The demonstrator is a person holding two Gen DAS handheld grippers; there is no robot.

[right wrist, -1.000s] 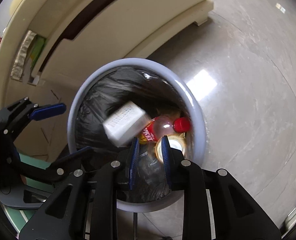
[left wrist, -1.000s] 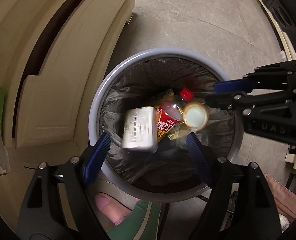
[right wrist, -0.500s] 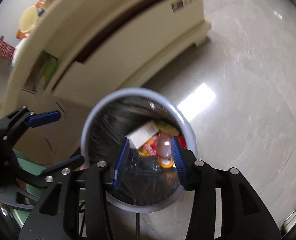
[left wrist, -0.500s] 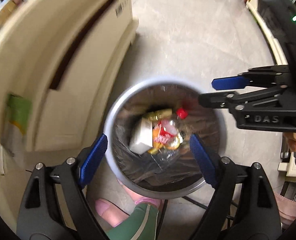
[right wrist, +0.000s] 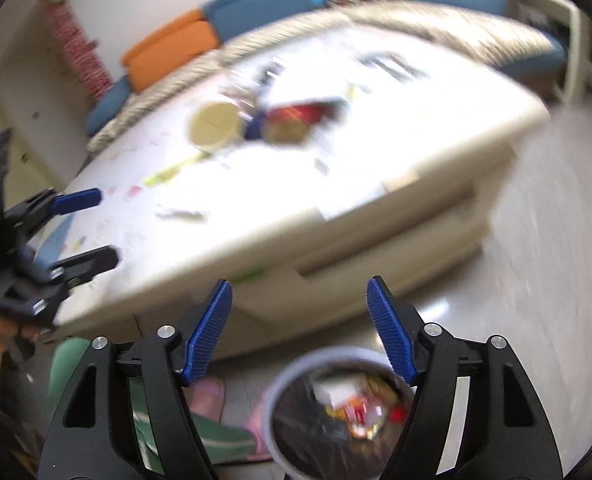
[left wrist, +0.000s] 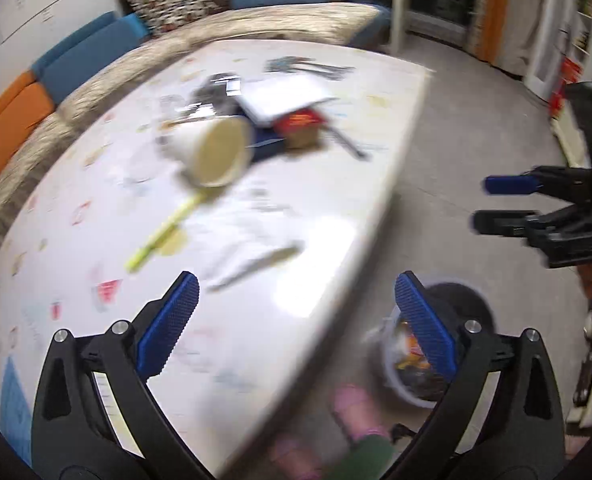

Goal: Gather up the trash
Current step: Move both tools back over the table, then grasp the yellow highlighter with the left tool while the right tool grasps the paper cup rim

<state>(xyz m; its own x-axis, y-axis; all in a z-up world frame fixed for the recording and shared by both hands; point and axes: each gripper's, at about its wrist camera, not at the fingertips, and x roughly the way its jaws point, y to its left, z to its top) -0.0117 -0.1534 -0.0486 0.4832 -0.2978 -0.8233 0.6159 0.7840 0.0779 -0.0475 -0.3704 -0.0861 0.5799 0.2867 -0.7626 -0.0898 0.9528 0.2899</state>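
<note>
A: Left gripper (left wrist: 296, 312)?
B: Fingers spread wide, just been opening, nothing between them.
A: Right gripper (right wrist: 299, 330)?
B: Same, fingers apart, just opened, empty.
A: Trash?
B: In the bin (right wrist: 292, 372) on the floor, below the right fingers: white carton, red bits, blurry. Paper cup (left wrist: 216, 152) on its side on the desk (left wrist: 296, 280), beyond the left fingers; yellow straw (left wrist: 164, 236) nearer.
</note>
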